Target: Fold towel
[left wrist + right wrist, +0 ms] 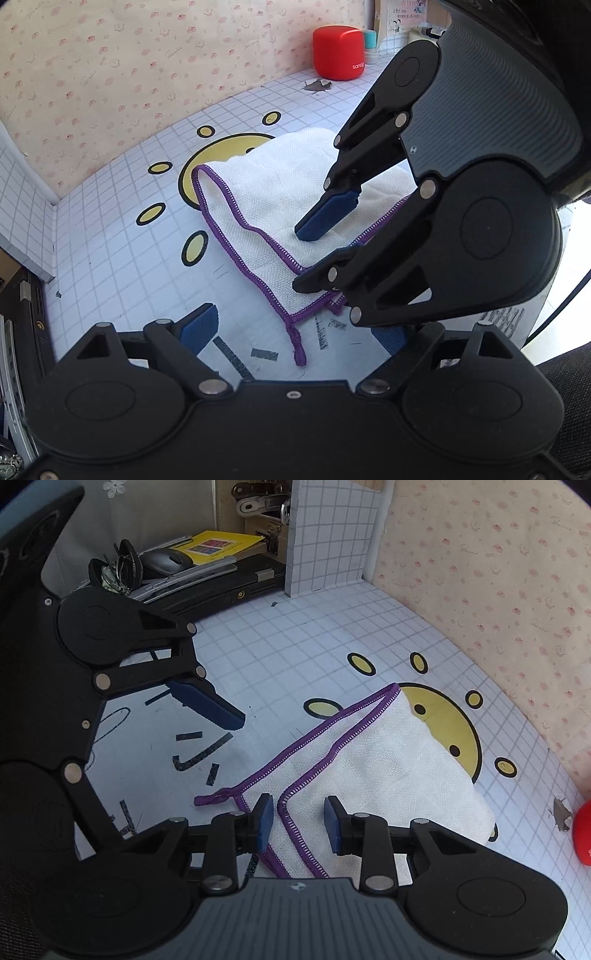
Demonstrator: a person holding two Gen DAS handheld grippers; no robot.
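White towel (373,775) with purple stitched edging lies folded on the grid-patterned table (295,635), partly covering a yellow smiley sun print (448,720). Its edged layers fan apart at the near end, and a loose purple loop (298,347) trails off one corner onto the table.

Right gripper (299,821): jaws spread apart, one on either side of a purple-edged layer at the towel's near corner. Blue pads (265,821) stand clear of each other; nothing is clamped. In the left wrist view this same gripper (317,254) reaches in from the right, upper finger above the cloth, lower finger at the towel's edge.

Left gripper (295,328): jaws wide, nothing held, hovering over bare table just beside the loop. One blue pad (199,325) is plain; the other is mostly hidden behind the right gripper.

Red speaker (338,51) sits near the patterned wall (110,66), well apart from the towel. A computer mouse (166,559) and yellow booklet (218,544) rest on a shelf beyond the table.
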